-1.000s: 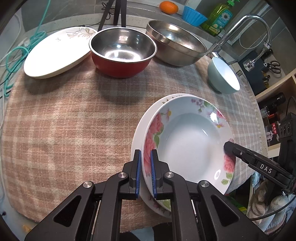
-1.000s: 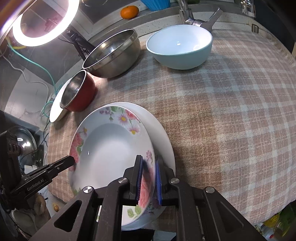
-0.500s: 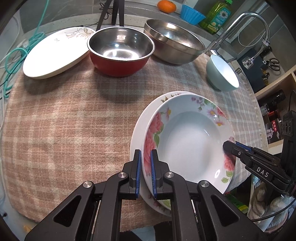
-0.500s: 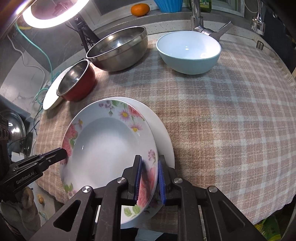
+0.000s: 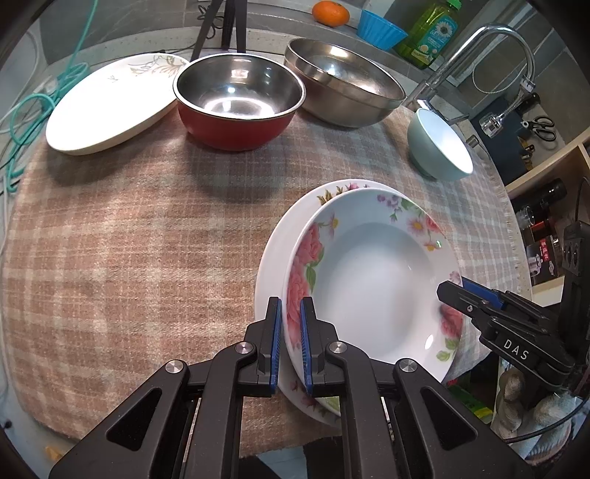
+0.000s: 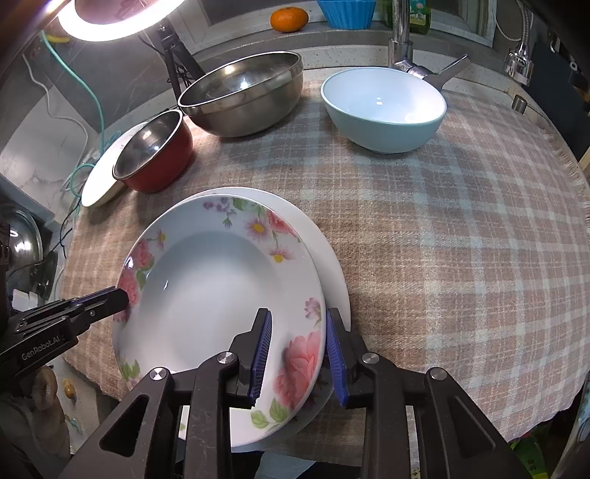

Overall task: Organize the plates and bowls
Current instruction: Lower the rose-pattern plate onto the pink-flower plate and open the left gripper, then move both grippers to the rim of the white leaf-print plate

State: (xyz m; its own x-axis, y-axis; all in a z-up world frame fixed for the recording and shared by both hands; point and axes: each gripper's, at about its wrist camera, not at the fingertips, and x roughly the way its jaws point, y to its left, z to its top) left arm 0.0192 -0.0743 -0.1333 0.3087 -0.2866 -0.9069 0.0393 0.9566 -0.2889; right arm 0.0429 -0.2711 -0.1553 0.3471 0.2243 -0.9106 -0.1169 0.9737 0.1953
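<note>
**Flowered plate down on the stack, one side letting go**

Starting at our left gripper (image 5: 291, 342): it's clamped narrow on the near rim of the flowered deep plate (image 5: 372, 283), pads pressing the edge from both sides. Our right gripper (image 6: 298, 353) is on the opposite rim, and its jaws have just been opening. The rim sits between the blue pads, but there's a clear gap on each side, so nothing is pinched there.

The flowered deep plate is sitting on top of a flatter white plate (image 6: 328, 258) near the front edge of the surface (image 5: 129, 239), which has a plaid cloth over it. It's not quite centred, since the lower plate peeks out along one side.

Progress, as we read it: one plate pair is stacked, and that's about it. Left over at the back are a pale oval plate (image 5: 107, 107), a red bowl with a steel inside (image 5: 236, 99), a big steel bowl (image 5: 343, 88) and a light blue bowl (image 6: 383, 107). They all stand separately, though the red bowl and the steel bowl are nearly touching. We'd guess the oval plate joins the stack and the bowls get nested.

Contents: every bowl and plate we can see into looks empty. Behind the surface there's an orange (image 6: 289, 18) and a blue cup (image 5: 379, 31) on the ledge by the tap.
</note>
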